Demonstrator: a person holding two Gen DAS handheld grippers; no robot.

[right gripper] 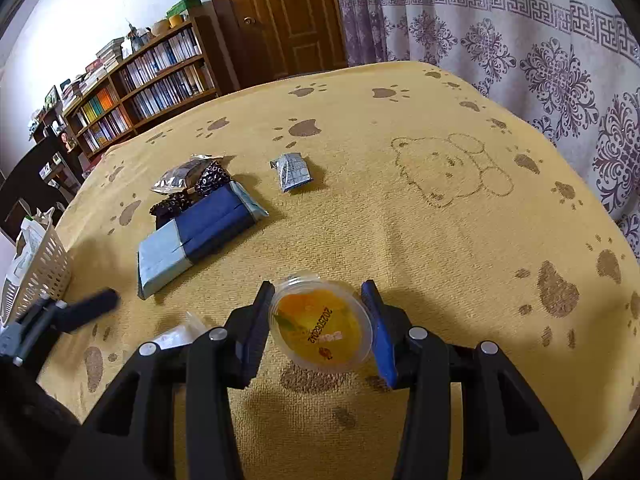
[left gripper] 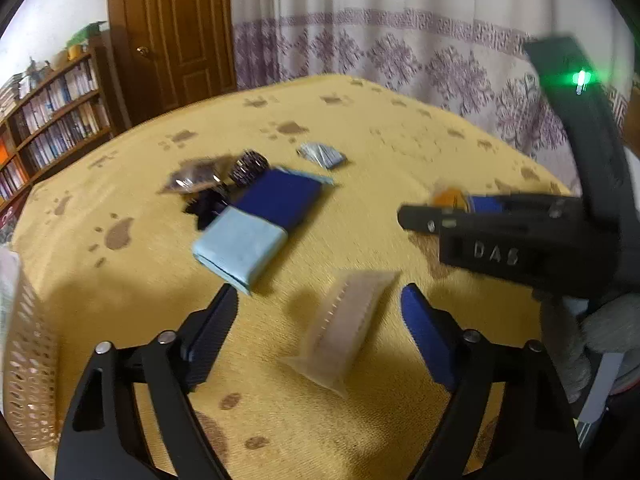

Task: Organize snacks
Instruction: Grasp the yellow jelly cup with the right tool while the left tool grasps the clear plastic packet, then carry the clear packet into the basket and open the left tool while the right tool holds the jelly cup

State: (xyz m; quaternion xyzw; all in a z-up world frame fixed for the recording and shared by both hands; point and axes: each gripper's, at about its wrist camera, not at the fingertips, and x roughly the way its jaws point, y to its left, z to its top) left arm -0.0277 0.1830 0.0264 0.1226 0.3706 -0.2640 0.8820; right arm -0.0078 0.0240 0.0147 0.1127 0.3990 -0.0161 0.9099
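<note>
My left gripper point(left gripper: 320, 296) hangs open over a pale translucent snack packet point(left gripper: 344, 328) that lies on the yellow cloth between its fingers, untouched. My right gripper point(right gripper: 317, 286) is shut on a round orange jelly cup point(right gripper: 320, 324), with both pads pressed on the cup's sides and its lid tilted toward the camera. In the left wrist view the right gripper point(left gripper: 420, 210) is at the right, holding the cup point(left gripper: 452, 197) above the cloth. The pale packet point(right gripper: 176, 334) shows partly behind the right gripper's left finger.
A blue and light-blue package point(left gripper: 256, 224) lies mid-table beside dark patterned packets point(left gripper: 248, 166) and a silver pouch point(left gripper: 192, 178). A small silver-blue packet point(left gripper: 322, 155) lies farther back. A perforated cream basket point(left gripper: 28, 360) stands at the left edge. Bookshelf, door and curtain are behind.
</note>
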